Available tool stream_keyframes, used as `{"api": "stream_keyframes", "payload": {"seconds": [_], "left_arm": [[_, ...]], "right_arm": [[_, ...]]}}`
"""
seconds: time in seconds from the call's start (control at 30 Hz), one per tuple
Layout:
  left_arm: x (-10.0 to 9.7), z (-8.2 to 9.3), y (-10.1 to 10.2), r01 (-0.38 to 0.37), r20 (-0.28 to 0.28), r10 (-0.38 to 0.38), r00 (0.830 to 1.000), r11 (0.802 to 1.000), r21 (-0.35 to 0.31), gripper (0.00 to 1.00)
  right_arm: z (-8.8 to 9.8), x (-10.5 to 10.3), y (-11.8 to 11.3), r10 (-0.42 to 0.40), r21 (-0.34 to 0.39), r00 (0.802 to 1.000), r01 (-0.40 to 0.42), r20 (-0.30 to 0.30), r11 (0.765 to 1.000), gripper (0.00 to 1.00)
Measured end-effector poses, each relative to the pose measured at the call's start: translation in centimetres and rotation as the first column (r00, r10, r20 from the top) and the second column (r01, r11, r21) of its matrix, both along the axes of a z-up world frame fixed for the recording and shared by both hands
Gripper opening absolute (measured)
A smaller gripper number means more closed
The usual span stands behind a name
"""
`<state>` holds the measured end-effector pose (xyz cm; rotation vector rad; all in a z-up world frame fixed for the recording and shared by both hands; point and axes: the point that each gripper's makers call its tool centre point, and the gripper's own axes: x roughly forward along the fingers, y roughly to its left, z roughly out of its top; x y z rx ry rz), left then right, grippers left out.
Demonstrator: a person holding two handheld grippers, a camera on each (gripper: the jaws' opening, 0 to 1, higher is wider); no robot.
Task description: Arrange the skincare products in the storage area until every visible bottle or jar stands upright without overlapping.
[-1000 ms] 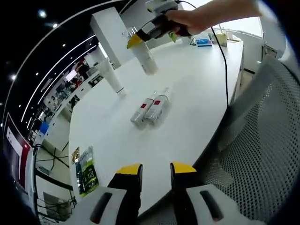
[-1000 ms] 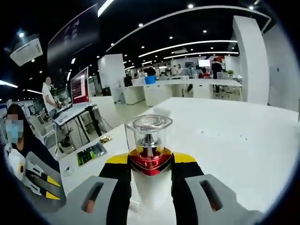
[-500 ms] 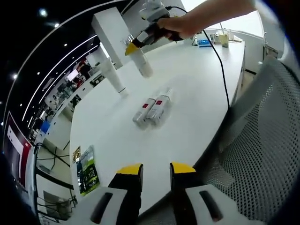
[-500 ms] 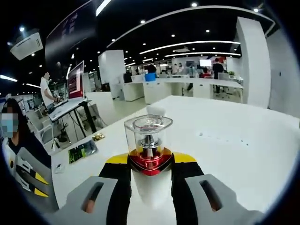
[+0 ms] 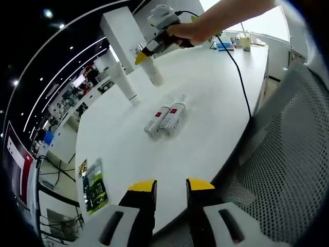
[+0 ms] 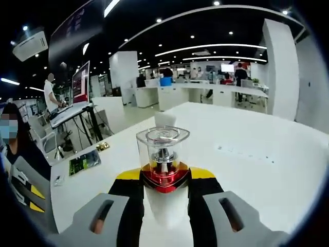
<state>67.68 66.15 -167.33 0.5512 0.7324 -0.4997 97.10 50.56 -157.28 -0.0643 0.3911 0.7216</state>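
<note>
The white table [image 5: 205,103] carries two pump bottles [image 5: 165,118] lying side by side at centre and an upright white tube [image 5: 123,82] at 11 o'clock in the left gripper view. There the left gripper [image 5: 170,191] hangs with jaws spread, empty. The right gripper [image 6: 164,182] pinches a clear-capped white pump bottle [image 6: 163,170], probably above the tabletop, which the left gripper view shows at 12 o'clock.

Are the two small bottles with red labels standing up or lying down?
Lying down: the two small bottles rest on their sides, side by side on the white table.
</note>
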Motion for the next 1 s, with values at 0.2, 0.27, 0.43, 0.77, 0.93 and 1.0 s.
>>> {"api": "stream_keyframes", "payload": {"seconds": [0.2,0.27,0.43,0.77,0.93,1.0], "left_arm": [[-0.1,-0.1,0.0,0.000,-0.005,0.000,1.000,1.000,0.001,0.23],[-0.1,-0.1,0.0,-0.001,-0.008,0.001,1.000,1.000,0.001,0.23],[-0.1,-0.2,0.0,-0.002,-0.009,0.002,1.000,1.000,0.001,0.23],[-0.1,-0.3,0.1,-0.003,-0.018,0.003,1.000,1.000,0.003,0.23],[-0.2,-0.5,0.1,-0.002,-0.027,0.002,1.000,1.000,0.003,0.23],[-0.2,-0.6,0.1,-0.003,-0.032,0.003,0.999,1.000,0.002,0.23]], "right_arm": [[-0.2,0.9,0.1,0.000,-0.015,1.000,0.001,0.003,1.000,0.29],[-0.3,1.2,0.1,0.000,-0.022,1.000,0.000,0.006,1.000,0.29],[-0.9,2.4,0.0,0.005,-0.041,1.000,-0.005,0.005,0.999,0.29],[-2.6,4.4,0.0,0.012,-0.050,1.000,-0.013,-0.013,0.999,0.29],[-3.3,5.0,0.0,0.012,-0.051,1.000,-0.012,-0.015,0.999,0.29],[-3.4,5.2,-0.1,0.011,-0.053,1.000,-0.012,-0.018,0.999,0.29]]}}
